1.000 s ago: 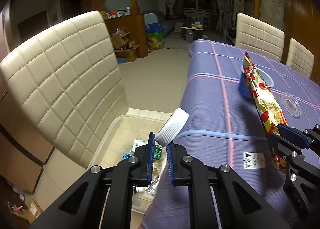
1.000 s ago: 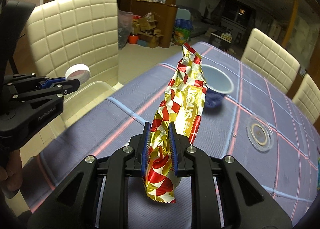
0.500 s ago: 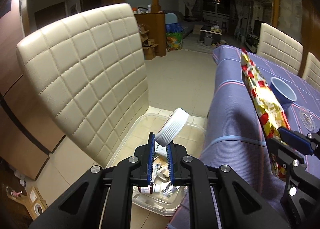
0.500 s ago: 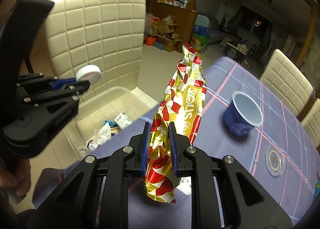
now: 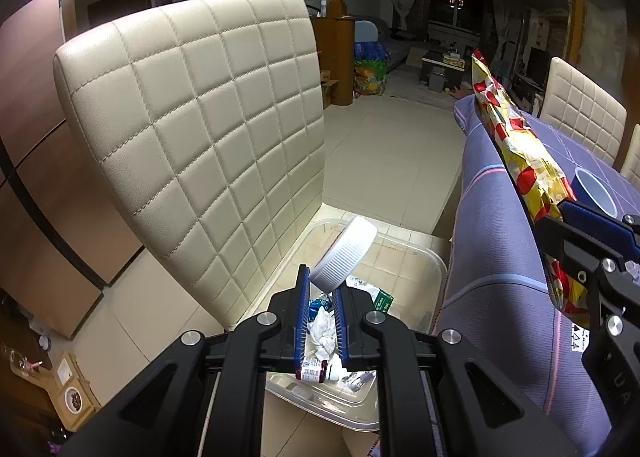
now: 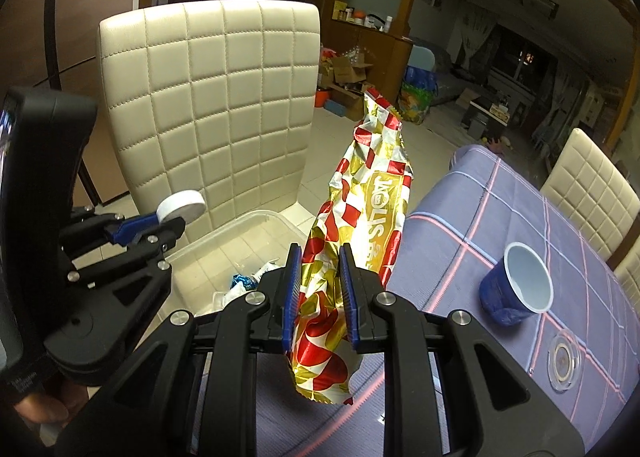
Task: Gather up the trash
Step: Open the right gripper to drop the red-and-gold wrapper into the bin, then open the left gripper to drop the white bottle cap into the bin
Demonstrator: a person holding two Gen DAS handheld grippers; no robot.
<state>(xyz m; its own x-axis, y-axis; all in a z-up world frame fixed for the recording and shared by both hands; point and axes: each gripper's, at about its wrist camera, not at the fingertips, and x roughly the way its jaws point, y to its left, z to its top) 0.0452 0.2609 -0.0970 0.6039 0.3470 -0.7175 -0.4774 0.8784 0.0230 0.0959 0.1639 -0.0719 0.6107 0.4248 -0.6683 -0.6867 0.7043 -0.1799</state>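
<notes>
**Q:** where's everything sitting relative to the bin right now?

**Me:** I've got the left gripper [image 5: 322, 289] up over the clear plastic bin [image 5: 434, 269], fingers clamped on a white ribbed cap [image 5: 345, 253]. The cap sticks out of the fingertips tilted, right above the bin's opening. In the bin I can see crumpled white paper [image 5: 325, 331], a small bottle with a dark red label [image 5: 316, 370], a green packet [image 5: 383, 300] and something blue I can't make out.

**Q:** and the other one?

**Me:** the right gripper [image 6: 319, 277] is closed around a long red, gold and white wrapper [image 6: 366, 213], pinching it near its lower end. The wrapper stands up out of the fingers and leans away, just to the table side of the bin; from the right wrist view its upper part sits over the bin's far corner.

**Q:** what's around the bin?

**Me:** the bin is on the tiled floor, squeezed between a cream quilted chair [image 5: 208, 129] on one side and the table with the purple cloth [image 5: 496, 241] on the other. Further from the bin, on the cloth, there's a blue cup [image 6: 518, 289] lying tipped toward me and a small clear round dish [image 6: 565, 362] just beyond it.
</notes>
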